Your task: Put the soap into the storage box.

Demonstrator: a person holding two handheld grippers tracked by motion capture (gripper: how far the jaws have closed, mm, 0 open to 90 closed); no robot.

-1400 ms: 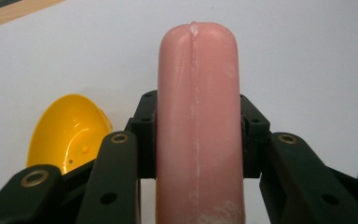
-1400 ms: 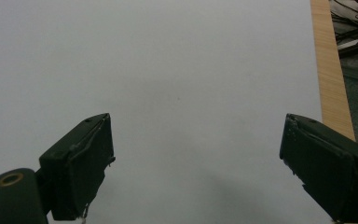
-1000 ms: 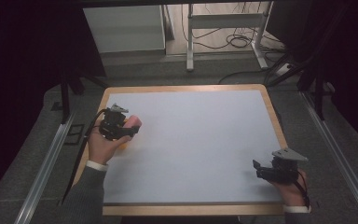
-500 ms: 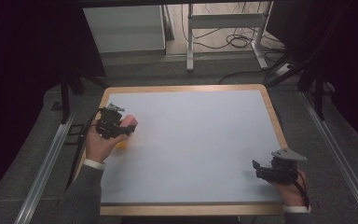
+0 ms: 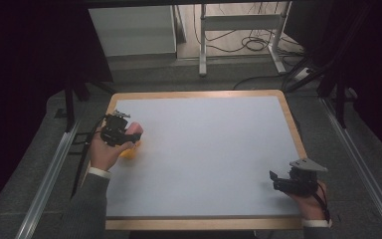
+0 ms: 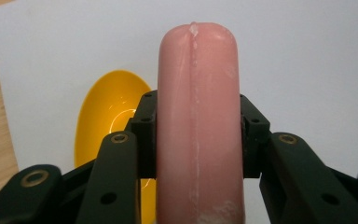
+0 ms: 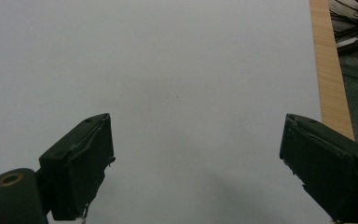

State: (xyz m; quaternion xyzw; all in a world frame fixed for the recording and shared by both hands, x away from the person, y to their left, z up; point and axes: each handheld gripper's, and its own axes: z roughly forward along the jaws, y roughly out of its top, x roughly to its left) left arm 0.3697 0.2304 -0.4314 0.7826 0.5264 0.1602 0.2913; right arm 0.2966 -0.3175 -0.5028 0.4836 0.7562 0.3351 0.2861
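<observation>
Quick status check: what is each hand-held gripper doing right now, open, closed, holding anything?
Left hand-held gripper: closed on a pink sausage, above a yellow bowl.
Right hand-held gripper: open, holding nothing, over the white table.

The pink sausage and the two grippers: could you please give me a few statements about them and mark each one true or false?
1. The left gripper is clamped on the pink sausage. True.
2. The right gripper holds a yellow bowl. False: its jaws stand wide open with nothing between them, over the bare white table.
3. A yellow bowl lies on the table just beyond the left gripper. True.
4. The sausage lies flat on the table, untouched. False: it sits between the left gripper's jaws, its rounded end sticking out past them.
5. The right gripper is at the table's far edge. False: it is near the front right corner.
</observation>
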